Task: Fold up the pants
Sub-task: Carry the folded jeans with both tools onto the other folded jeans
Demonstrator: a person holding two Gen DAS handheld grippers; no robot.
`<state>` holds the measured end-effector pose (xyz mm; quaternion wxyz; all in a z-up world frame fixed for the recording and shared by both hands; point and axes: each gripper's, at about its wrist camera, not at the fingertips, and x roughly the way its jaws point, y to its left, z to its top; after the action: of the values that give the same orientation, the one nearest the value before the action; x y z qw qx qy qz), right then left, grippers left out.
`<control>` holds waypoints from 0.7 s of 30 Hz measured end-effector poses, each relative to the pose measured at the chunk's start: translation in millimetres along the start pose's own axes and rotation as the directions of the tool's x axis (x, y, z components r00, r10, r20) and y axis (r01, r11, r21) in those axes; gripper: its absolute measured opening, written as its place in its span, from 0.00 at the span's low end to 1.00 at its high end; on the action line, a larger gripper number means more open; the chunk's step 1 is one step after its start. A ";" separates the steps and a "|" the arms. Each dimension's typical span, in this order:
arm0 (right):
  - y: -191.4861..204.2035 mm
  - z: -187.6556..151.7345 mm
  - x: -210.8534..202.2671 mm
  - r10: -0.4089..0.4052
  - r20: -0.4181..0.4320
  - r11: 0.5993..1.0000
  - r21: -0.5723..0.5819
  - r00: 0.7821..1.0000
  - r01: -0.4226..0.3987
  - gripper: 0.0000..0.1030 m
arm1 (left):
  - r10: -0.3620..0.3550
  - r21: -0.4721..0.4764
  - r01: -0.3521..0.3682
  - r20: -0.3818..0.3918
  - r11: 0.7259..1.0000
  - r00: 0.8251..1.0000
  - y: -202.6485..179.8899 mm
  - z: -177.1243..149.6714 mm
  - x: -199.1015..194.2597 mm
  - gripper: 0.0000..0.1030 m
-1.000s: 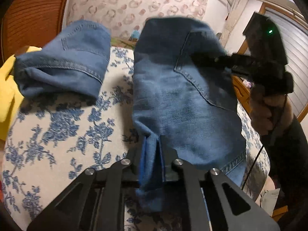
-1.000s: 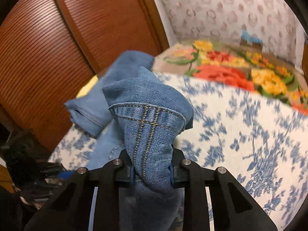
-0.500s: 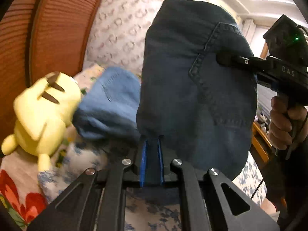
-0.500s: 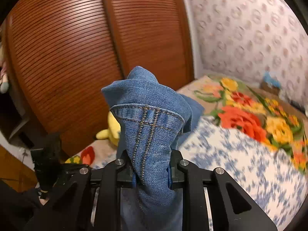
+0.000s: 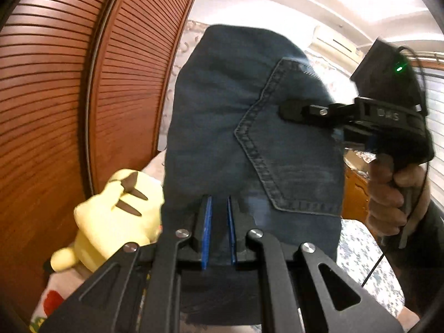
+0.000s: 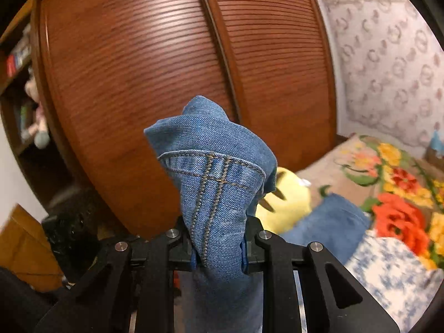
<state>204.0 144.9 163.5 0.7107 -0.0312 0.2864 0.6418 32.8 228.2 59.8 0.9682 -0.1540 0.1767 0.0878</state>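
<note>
The blue jeans (image 5: 249,127) hang in the air, lifted off the bed, with a back pocket facing the left wrist camera. My left gripper (image 5: 219,230) is shut on the lower edge of the denim between its blue pads. My right gripper (image 6: 217,249) is shut on a bunched, stitched seam of the jeans (image 6: 216,172); in the left wrist view it (image 5: 294,111) reaches in from the right at the pocket. A further part of the jeans (image 6: 330,222) lies on the bed.
A yellow plush toy (image 5: 116,211) lies on the bed beside the brown louvred wardrobe doors (image 6: 166,69). The bed has a blue floral cover (image 6: 388,272) and an orange flowered blanket (image 6: 402,194). A shelf with toys (image 6: 30,97) stands left.
Both grippers have lifted the jeans up from the bed and tilted upward; the views now show wardrobe doors and ceiling instead of the bed surface. Both grips stayed shut.
</note>
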 end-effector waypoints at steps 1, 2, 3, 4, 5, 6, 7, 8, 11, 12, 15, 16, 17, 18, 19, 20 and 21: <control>-11.3 2.2 5.5 0.022 0.009 0.999 0.032 1.000 -0.023 0.19 | 0.004 0.004 -0.004 -0.002 1.000 1.000 3.4 2.8 3.8 0.08; -26.3 2.9 11.4 0.044 0.021 0.996 0.075 0.999 -0.046 0.19 | 0.006 0.009 -0.006 -0.010 1.000 1.000 5.1 5.4 13.7 0.08; -41.7 2.0 17.4 0.059 0.030 0.992 0.113 0.998 -0.062 0.19 | 0.005 0.015 -0.005 -0.021 1.000 1.000 3.9 6.4 20.6 0.08; -63.7 -2.1 27.7 0.057 0.038 0.987 0.147 0.998 -0.062 0.19 | 0.008 0.023 -0.007 -0.048 1.000 0.999 4.0 5.2 37.6 0.08; -85.2 -8.5 38.1 0.045 0.032 0.983 0.176 0.998 -0.050 0.19 | 0.013 0.027 -0.011 -0.070 1.000 0.997 -0.4 3.7 43.7 0.08; -109.2 -17.8 49.8 0.025 0.013 0.977 0.211 1.000 -0.027 0.19 | 0.011 0.031 -0.008 -0.089 0.999 0.996 -1.4 0.0 57.1 0.08; -129.5 -26.3 60.2 0.004 -0.013 0.971 0.238 1.000 -0.001 0.19 | 0.012 0.033 -0.008 -0.101 0.999 0.995 -2.9 -1.9 68.8 0.08; -154.6 -38.0 73.3 -0.033 -0.053 0.964 0.262 0.998 0.045 0.19 | 0.012 0.036 -0.007 -0.125 0.999 0.992 -4.9 -5.6 83.2 0.08; -202.0 -58.0 90.3 -0.108 -0.121 0.943 0.303 0.987 0.140 0.19 | -0.010 0.035 0.016 -0.182 0.999 0.983 -9.7 -14.3 111.7 0.08; -214.5 -61.8 89.2 -0.113 -0.125 0.938 0.315 0.986 0.147 0.19 | -0.016 0.040 0.025 -0.194 0.999 0.981 -12.7 -17.8 117.0 0.08; -227.5 -62.2 78.0 -0.126 -0.120 0.944 0.289 0.985 0.156 0.19 | -0.015 0.058 0.029 -0.221 0.998 0.975 -17.3 -20.7 131.6 0.08; -229.1 -61.7 74.1 -0.139 -0.125 0.946 0.277 0.982 0.169 0.20 | -0.015 0.059 0.029 -0.232 0.998 0.973 -19.0 -21.9 135.5 0.08; -229.8 -66.0 72.4 -0.162 -0.138 0.945 0.264 0.977 0.194 0.21 | -0.018 0.059 0.033 -0.244 0.998 0.970 -19.2 -23.7 139.9 0.08; -231.1 -65.7 71.6 -0.193 -0.158 0.943 0.242 0.968 0.228 0.23 | -0.017 0.061 0.033 -0.254 0.998 0.967 -20.2 -26.7 142.5 0.08; -230.6 -67.0 71.6 -0.223 -0.176 0.940 0.220 0.959 0.259 0.30 | -0.015 0.063 0.033 -0.261 0.997 0.965 -20.8 -28.2 144.8 0.08; -232.6 -66.6 72.0 -0.260 -0.199 0.934 0.196 0.945 0.298 0.38 | -0.014 0.066 0.033 -0.271 0.997 0.962 -23.4 -30.9 144.0 0.08; -233.7 -66.8 74.0 -0.296 -0.229 0.926 0.170 0.927 0.338 0.41 | -0.012 0.066 0.032 -0.280 0.997 0.960 -25.5 -33.1 142.8 0.08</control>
<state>397.8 142.8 -0.9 0.7726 -0.0673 0.4121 0.4783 159.8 209.9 -15.7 0.9392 -0.1326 0.3130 0.0481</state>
